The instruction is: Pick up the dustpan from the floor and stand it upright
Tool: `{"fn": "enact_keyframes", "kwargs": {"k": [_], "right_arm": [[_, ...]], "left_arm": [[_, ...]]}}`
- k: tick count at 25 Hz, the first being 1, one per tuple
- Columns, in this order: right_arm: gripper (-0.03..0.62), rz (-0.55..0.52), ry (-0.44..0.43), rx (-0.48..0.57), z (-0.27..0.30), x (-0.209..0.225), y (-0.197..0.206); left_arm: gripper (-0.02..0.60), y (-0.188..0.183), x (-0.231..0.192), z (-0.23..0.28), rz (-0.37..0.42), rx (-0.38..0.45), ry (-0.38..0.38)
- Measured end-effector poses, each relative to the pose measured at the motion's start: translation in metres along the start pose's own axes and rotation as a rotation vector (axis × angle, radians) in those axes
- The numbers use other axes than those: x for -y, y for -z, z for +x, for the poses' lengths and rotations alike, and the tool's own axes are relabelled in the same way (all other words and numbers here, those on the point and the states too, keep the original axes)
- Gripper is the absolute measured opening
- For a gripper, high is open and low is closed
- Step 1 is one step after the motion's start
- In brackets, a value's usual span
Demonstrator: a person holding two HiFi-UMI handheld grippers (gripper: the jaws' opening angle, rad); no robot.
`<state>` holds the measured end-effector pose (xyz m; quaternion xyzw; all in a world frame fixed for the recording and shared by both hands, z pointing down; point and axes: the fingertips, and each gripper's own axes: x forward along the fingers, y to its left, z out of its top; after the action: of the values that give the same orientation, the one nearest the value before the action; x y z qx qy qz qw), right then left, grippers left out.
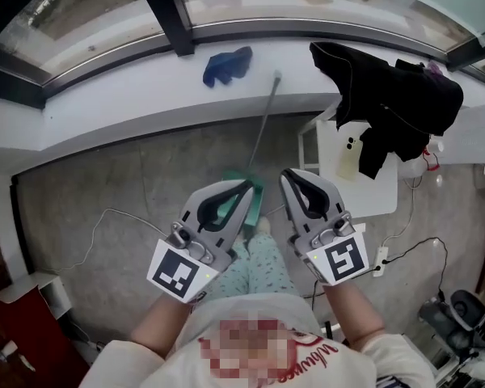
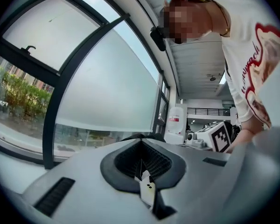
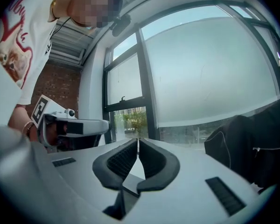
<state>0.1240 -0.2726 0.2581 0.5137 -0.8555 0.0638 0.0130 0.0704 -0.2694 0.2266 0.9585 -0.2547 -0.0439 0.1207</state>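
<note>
Just below centre of head view: left gripper [image 1: 247,187] and right gripper [image 1: 284,175] side by side, jaws of each closed tight, gripping nothing. Between and beyond their tips, green dustpan [image 1: 257,196] on grey floor [image 1: 105,184], its long handle [image 1: 264,124] slanting up to white sill [image 1: 105,95].
</note>
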Motion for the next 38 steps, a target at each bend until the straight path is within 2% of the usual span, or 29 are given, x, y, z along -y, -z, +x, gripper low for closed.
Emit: {"fn": "enact_keyframes", "kwargs": {"k": [3,8,11,14,19,23,30,38], "right_arm": [[0.031,-0.011,0.028,-0.053,0.023,0.036,0.055],[0.032,-0.021,0.067,-0.169,0.064,0.072,0.148],[0.036,0.036,0.062,-0.180,0.083,0.092,0.202],[0.132,0.060,0.081,-0.234,0.103,0.114,0.257],[0.144,0.064,0.099,-0.365,0.129,0.145,0.356],[0.186,0.110,0.094,-0.458,0.143,0.163,0.429],[0.213,0.191,0.174,-0.533,0.177,0.211,0.503],[0.215,0.336,0.220,-0.538,0.204,0.236,0.538]], "left_arm": [[0.020,0.037,-0.010,0.012,-0.039,-0.027,-0.005],[0.020,0.097,-0.026,0.022,-0.084,-0.073,-0.019],[0.020,0.119,-0.031,0.027,-0.139,-0.060,-0.032],[0.020,0.136,-0.033,0.028,-0.162,-0.058,-0.038],[0.020,0.173,-0.051,0.021,-0.172,-0.084,-0.082],[0.020,0.201,-0.069,0.017,-0.181,-0.102,-0.132],[0.020,0.228,-0.086,0.014,-0.203,-0.084,-0.173],[0.020,0.245,-0.089,0.003,-0.203,-0.097,-0.203]]}}
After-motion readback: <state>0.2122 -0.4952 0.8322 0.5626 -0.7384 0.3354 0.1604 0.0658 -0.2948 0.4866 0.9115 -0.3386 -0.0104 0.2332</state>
